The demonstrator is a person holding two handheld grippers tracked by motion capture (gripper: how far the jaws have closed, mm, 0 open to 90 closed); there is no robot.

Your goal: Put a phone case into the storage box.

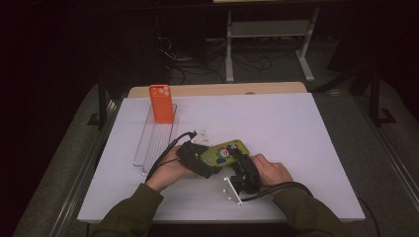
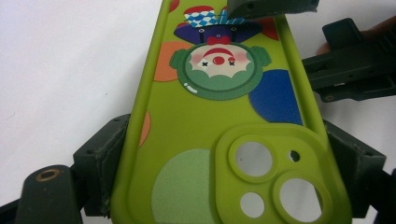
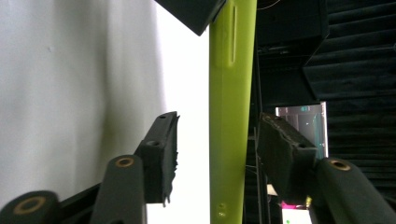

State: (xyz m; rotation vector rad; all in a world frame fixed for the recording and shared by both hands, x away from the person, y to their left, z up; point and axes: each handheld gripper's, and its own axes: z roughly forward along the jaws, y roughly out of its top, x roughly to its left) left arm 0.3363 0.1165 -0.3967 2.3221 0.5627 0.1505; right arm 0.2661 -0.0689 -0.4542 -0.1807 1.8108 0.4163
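Observation:
A lime-green phone case (image 1: pixel 225 149) printed with a clown face is held just above the white table. My left gripper (image 1: pixel 210 157) is shut on it. In the left gripper view the case (image 2: pixel 205 116) lies back side up, and the left gripper (image 2: pixel 226 140) clamps its two long edges near the camera cut-outs. My right gripper (image 1: pixel 237 155) is at the case's other end. In the right gripper view the case (image 3: pixel 231 93) stands edge-on between the jaws of the right gripper (image 3: pixel 218 122), which is open, with a gap on each side.
An orange phone case (image 1: pixel 162 103) stands upright at the far end of a clear slotted rack (image 1: pixel 155 140) on the left of the white table top (image 1: pixel 296 128). Beyond the table are dark floor, cables and a white stand (image 1: pixel 269 29).

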